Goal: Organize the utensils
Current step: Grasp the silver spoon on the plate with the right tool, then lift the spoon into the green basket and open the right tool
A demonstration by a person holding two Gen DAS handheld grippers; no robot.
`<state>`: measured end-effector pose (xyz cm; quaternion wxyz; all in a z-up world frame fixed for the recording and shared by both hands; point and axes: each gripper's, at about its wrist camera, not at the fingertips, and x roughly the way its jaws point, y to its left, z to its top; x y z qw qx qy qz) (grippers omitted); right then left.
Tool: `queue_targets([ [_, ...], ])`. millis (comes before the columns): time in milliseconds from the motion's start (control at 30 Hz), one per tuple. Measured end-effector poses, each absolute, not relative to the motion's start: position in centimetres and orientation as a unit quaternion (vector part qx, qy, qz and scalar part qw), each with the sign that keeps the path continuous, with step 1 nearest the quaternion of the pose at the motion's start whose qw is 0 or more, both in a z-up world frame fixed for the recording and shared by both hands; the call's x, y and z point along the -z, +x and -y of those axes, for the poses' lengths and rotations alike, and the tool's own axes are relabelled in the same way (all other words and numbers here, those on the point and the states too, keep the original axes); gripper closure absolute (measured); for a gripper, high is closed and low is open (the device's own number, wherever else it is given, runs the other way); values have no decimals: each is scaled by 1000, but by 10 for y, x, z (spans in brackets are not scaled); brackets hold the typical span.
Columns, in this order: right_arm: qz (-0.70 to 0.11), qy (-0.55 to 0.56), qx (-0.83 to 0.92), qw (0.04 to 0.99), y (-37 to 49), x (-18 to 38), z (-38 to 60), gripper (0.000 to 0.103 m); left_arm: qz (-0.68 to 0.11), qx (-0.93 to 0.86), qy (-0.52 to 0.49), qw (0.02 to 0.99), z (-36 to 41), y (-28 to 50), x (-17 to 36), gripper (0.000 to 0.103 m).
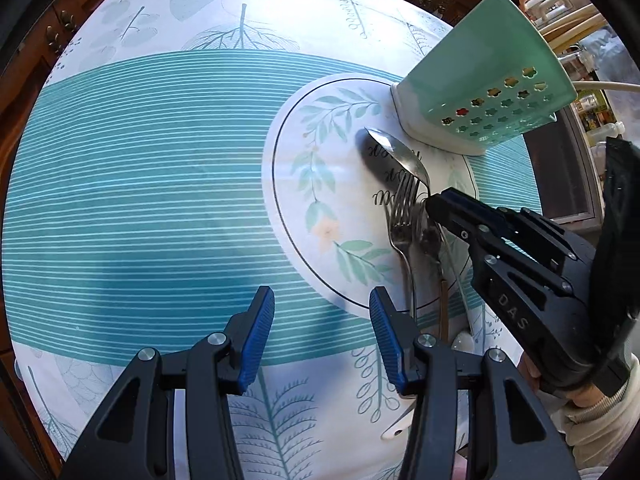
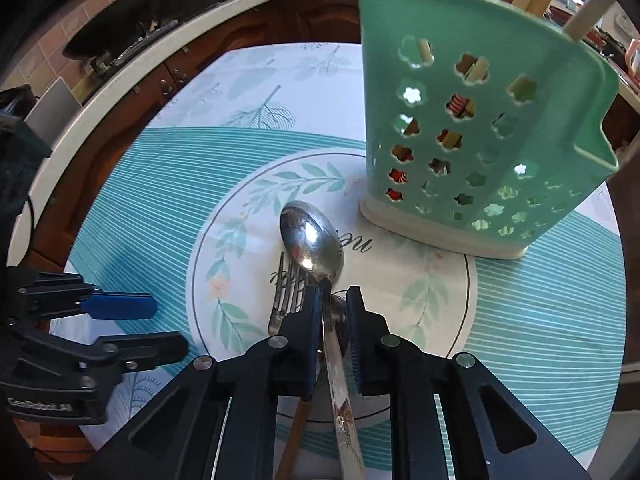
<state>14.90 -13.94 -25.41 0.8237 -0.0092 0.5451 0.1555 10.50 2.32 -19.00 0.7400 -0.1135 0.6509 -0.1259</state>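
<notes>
The right tongs (image 2: 334,300) are straddling the spoon (image 2: 314,236) at its neck, jaws narrowed but the right pad not yet pressing, the spoon lying over the forks (image 2: 286,296) on the tabletop (image 2: 540,300) by the green caddy (image 2: 472,120). The left tongs (image 1: 322,316) are hanging half open, holding nothing. This looks like the pick-up step; next, I'd judge, closing firmly, lifting, and tipping the spoon upright into the caddy.

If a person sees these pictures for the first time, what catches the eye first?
Probably the tall green holder with flower-shaped holes, standing at the far edge of the round leaf-print placemat. Then the shiny spoon lying on the mat beside a fork, its neck between the right gripper's jaws.
</notes>
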Motion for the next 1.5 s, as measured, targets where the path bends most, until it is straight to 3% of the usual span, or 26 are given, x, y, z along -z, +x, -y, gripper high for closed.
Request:
queue_targets([
  [267,-548,-35,-129,825,153,261,124,89,-649,149,-120,736,-40,109,190,55],
  [667,-500,-185,-19,846,155,276,60,90,-659,177,-112,722,-56,114,198,55],
  [800,-488,-202,24,849,157,281,49,97,-662,188,-105,718,-58,118,201,55],
  [1000,-503,-94,16,859,161,270,65,101,-660,207,-83,718,-58,129,200,55],
  [1267,-499,143,-24,854,151,233,124,101,-656,238,-56,714,-37,141,193,55],
  [1500,-460,221,-32,860,130,193,166,101,-649,263,-26,714,-12,144,178,55],
])
